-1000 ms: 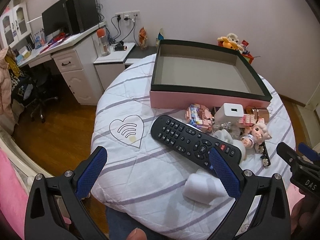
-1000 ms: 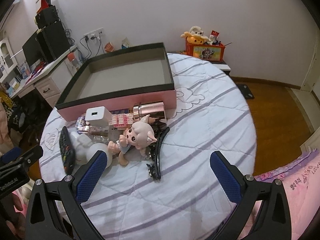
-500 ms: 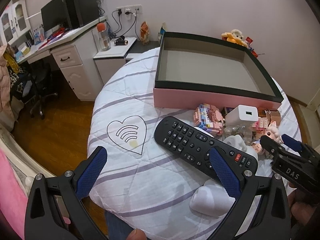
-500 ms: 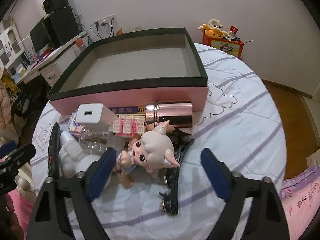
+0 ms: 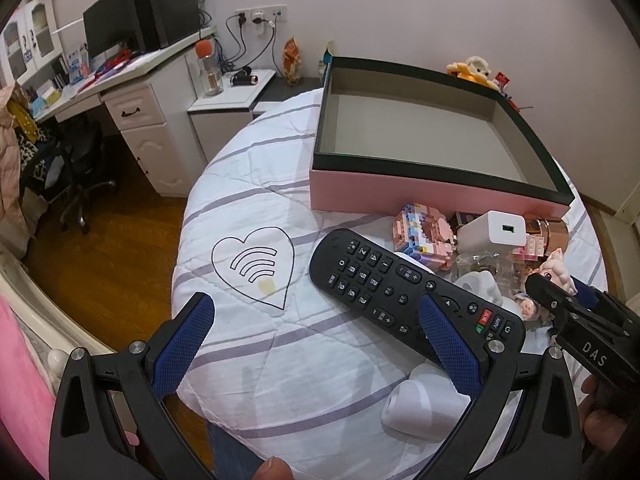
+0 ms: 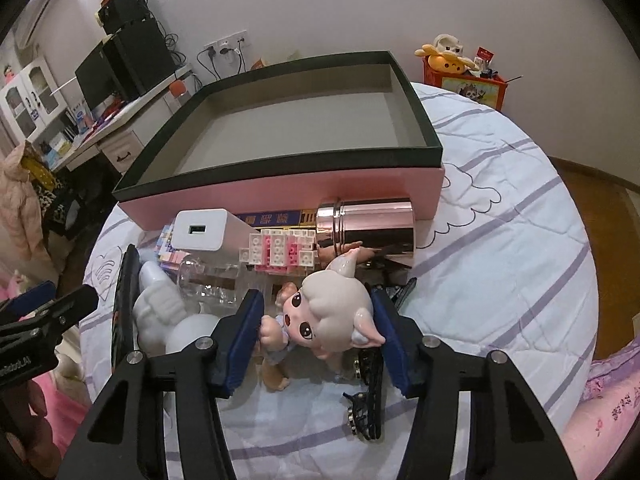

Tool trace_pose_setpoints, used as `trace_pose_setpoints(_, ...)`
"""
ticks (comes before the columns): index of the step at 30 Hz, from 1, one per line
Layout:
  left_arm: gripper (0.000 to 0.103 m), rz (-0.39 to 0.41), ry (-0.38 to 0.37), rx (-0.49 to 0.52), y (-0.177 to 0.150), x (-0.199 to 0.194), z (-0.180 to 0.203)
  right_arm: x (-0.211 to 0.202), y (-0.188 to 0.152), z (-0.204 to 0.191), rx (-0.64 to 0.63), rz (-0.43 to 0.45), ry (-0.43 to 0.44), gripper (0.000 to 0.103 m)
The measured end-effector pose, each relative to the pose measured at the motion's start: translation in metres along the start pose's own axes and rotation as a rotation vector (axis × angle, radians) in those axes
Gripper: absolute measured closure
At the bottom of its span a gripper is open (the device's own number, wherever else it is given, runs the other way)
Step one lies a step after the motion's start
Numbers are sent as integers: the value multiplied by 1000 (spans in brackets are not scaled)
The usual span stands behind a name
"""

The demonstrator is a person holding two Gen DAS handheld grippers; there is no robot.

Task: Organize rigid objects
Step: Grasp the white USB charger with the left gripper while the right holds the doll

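Observation:
A pink box with a dark rim (image 5: 436,190) (image 6: 280,196) stands open and empty at the back of the round table. In front of it lies a pile: a black remote (image 5: 400,288), a brick toy (image 5: 424,236), a white charger (image 6: 204,230), a shiny pink flask (image 6: 372,228), a white figurine (image 6: 160,308) and a black hair clip (image 6: 368,392). My right gripper (image 6: 318,332) has closed in around a grey-haired doll (image 6: 336,316), its pads at the doll's sides. My left gripper (image 5: 316,340) is open and empty above the cloth, its right finger over the remote.
A desk with a monitor (image 5: 116,28) and a white cabinet (image 5: 228,116) stand to the left of the table. An office chair (image 5: 76,184) sits below the desk. A toy box with plush figures (image 6: 464,76) stands behind the table on the right.
My right gripper moved forward to the doll and narrowed its fingers around it. My left gripper moved slightly forward and stayed open.

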State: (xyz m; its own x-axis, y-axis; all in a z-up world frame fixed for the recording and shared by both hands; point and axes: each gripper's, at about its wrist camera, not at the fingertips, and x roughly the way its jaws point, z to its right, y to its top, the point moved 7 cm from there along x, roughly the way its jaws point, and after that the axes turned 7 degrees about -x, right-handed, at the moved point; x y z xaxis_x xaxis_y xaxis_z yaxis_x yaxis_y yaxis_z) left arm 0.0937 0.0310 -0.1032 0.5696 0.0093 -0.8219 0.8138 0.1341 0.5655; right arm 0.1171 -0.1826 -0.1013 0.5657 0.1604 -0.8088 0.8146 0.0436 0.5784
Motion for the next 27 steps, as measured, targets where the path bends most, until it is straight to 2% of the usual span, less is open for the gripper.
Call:
trace_pose_setpoints(12, 0, 0, -12, -3, -5, -4, 6, -24, 2, 7, 38, 51, -1, 47)
trace_pose_setpoints(17, 0, -16, -49, -25, -3, -4, 10, -28, 2, 8, 43, 59, -2, 47)
trace_pose_setpoints(21, 0, 16, -88, 8, 8, -11, 29, -28, 0, 9, 46, 58, -3, 47)
trace_pose_setpoints(27, 0, -2, -140, 86, 17, -2, 73, -27, -1, 12, 54, 52, -1, 47)
